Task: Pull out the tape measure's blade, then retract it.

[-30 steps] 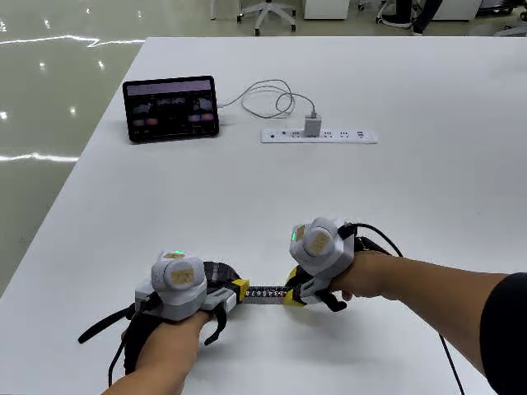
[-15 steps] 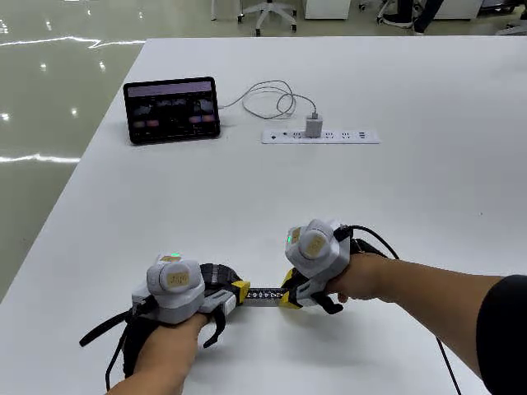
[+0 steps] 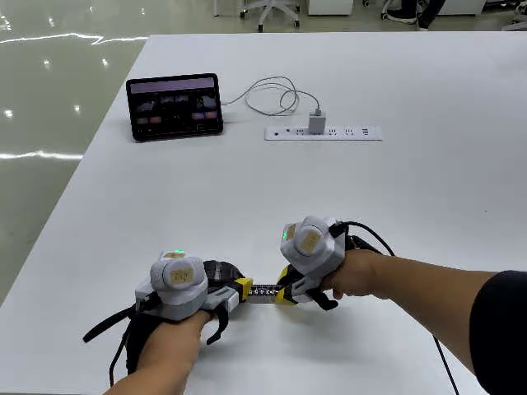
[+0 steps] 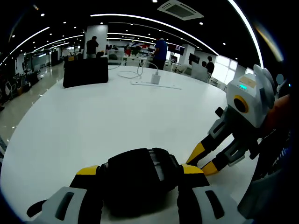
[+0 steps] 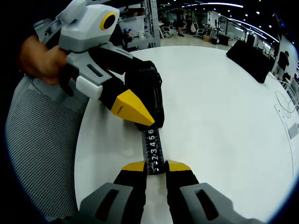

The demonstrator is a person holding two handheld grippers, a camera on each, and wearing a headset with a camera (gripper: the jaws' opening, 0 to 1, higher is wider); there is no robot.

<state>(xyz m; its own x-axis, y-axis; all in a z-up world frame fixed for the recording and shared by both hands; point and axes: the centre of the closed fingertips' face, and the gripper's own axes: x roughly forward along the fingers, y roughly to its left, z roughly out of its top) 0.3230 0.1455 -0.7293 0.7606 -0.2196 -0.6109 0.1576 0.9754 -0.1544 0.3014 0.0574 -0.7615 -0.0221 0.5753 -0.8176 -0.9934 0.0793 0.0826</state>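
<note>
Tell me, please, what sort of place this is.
Probably an open-plan lab or office: a large white table carrying a tablet and a power strip, a swivel chair's base on polished floor beyond, and people standing in the background.

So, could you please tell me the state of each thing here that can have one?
left claw: shut on the tape measure.
right claw: shut on the blade.
tape measure: case resting on the table.
blade: partly pulled out.
tablet: screen lit.
charger: plugged into the power strip.
</note>
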